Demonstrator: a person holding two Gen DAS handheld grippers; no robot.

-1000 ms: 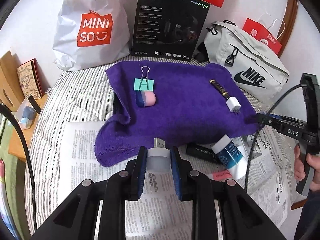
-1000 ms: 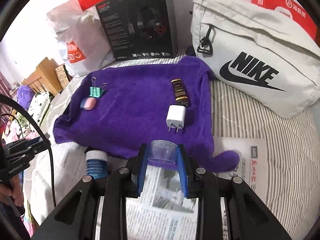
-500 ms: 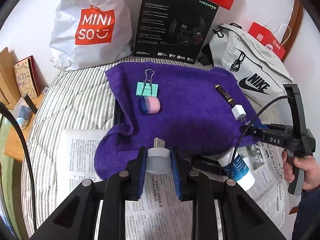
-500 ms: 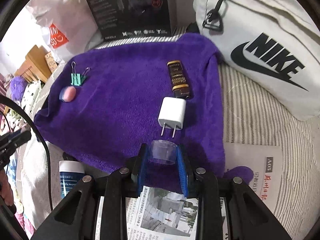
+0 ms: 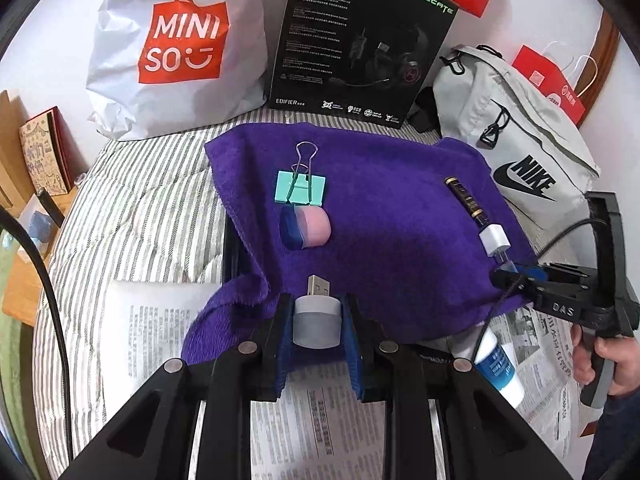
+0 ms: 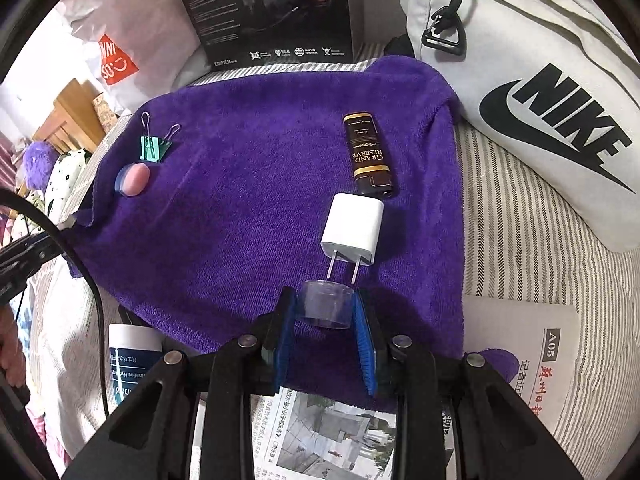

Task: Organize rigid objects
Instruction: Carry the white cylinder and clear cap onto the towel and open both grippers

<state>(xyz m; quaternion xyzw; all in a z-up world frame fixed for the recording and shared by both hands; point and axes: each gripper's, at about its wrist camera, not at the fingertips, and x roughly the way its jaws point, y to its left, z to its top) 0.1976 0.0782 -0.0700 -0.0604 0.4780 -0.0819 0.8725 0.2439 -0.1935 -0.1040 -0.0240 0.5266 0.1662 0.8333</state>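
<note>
A purple towel (image 5: 384, 216) (image 6: 256, 184) lies on the striped bed. On it rest a teal binder clip (image 5: 300, 188) (image 6: 154, 146), a pink and blue eraser (image 5: 308, 227) (image 6: 133, 179), a dark lighter (image 5: 466, 200) (image 6: 367, 154) and a white plug adapter (image 5: 495, 240) (image 6: 354, 229). My left gripper (image 5: 317, 322) is shut on a small white USB device (image 5: 316, 316) above the towel's near edge. My right gripper (image 6: 325, 308) is shut on a clear plastic cap (image 6: 326, 304), just short of the adapter's prongs; the left wrist view shows this gripper (image 5: 516, 276) at the towel's right edge.
A white shopping bag (image 5: 176, 44), a black headset box (image 5: 360, 40) and a grey sling bag (image 6: 528, 80) stand along the back. Newspaper (image 5: 320, 420) covers the bed in front, with a white and blue tube (image 5: 498, 364) (image 6: 130, 364) beside the towel. A hand (image 5: 604, 364) holds the right gripper.
Both grippers came forward and lower over the towel with their objects still held. The right one now has the cap close to the adapter's prongs.
</note>
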